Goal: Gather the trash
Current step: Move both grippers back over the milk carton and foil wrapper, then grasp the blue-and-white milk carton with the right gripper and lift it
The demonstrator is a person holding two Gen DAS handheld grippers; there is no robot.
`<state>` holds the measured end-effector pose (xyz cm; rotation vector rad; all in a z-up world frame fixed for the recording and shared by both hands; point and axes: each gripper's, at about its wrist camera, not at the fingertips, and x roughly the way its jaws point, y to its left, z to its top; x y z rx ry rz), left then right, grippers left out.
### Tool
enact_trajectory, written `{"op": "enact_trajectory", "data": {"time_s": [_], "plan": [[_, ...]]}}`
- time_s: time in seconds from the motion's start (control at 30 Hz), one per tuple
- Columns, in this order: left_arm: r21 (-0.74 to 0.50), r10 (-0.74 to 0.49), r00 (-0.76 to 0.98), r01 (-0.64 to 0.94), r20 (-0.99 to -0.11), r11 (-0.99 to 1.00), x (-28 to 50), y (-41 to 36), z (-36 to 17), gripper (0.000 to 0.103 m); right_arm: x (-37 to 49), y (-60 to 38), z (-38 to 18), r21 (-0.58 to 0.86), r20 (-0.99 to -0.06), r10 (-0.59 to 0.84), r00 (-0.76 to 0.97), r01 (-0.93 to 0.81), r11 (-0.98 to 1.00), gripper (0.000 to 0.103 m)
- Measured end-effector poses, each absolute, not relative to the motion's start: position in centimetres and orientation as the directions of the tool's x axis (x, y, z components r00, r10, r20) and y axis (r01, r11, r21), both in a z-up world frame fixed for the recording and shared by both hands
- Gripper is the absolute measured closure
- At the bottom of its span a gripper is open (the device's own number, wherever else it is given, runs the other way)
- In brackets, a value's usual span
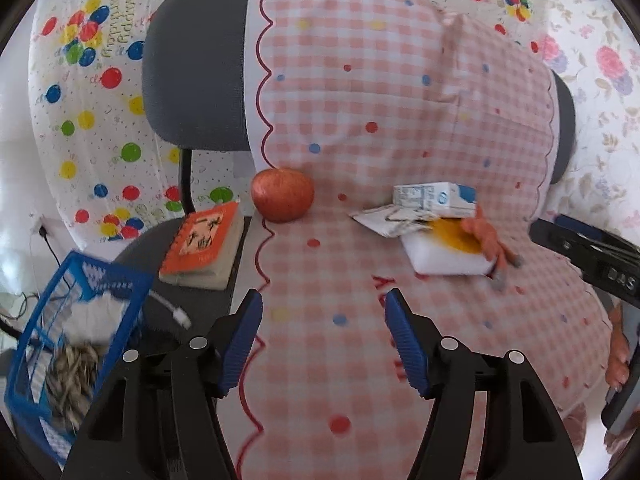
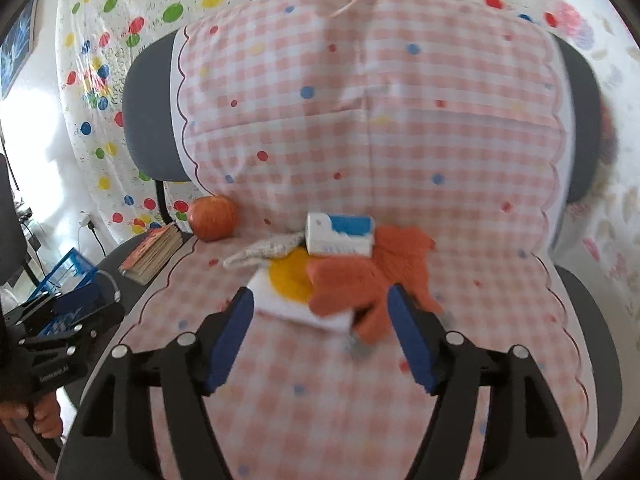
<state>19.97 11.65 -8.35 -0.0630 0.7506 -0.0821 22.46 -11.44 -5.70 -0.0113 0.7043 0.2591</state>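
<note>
Clearly, from the left wrist view, the left hand-held gripper (image 1: 324, 344) stands wide with nothing between its blue pads, hanging over the checked pink cloth (image 1: 360, 100) that drapes an office chair (image 1: 192, 68). The trash lies well ahead of it on the seat: a small white and blue carton (image 1: 436, 198) resting on crumpled paper (image 1: 384, 220), just beside a white block with a yellow patch (image 1: 448, 252) and an orange glove-like rag (image 1: 488, 236). A red apple (image 1: 282, 194) and an orange notebook (image 1: 204, 240) sit to the left, probably not trash. A blue basket (image 1: 80, 320) at lower left already holds some crumpled stuff, so I judge it to be the bin and the task partly done. A white cable end (image 1: 176, 314) lies near it.

From the right wrist view, the right hand-held gripper (image 2: 320, 340) is also wide and empty, its jaws framing the near edge of the white block (image 2: 292, 304) and the orange rag (image 2: 360, 284) without pressing on either. The carton (image 2: 340, 234) sits just behind. The step in hand looks like a reach for the next piece; the next move calls for easing forward and closing on one item only, as they overlap. Behind the chair hangs a sheet printed with coloured balloons (image 2: 120, 40); the picture is slightly blurred.
</note>
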Motion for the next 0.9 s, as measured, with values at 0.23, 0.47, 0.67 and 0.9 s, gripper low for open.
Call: {"op": "enact_trajectory", "data": {"time_s": [0.23,0.47,0.67,0.9], "plan": [[-0.081,-0.114,0.705,0.080,-0.701,0.994,22.5,11.7,-9.6,0.038,29.6,-10.5,-8.0,0.102,-0.683,0.257,0.684,-0.259,0.961,0.021],[-0.071,-0.099,0.710,0.070,-0.697,0.995,24.8,10.4,-10.4,0.038,34.9,-10.9,-9.8,0.147,-0.707,0.284,0.647,-0.258,0.955,0.021],[-0.037,-0.094,0.717,0.095,-0.690,0.995,25.9,8.1,-9.8,0.038,34.8,-12.0,-9.7,0.117,-0.692,0.286,0.662,-0.289,0.950,0.036],[0.059,-0.085,0.715,0.175,-0.694,0.983,27.0,5.7,-9.8,0.039,30.8,-19.4,-5.0,0.178,-0.572,0.331,0.751,-0.280,0.943,0.036]]}}
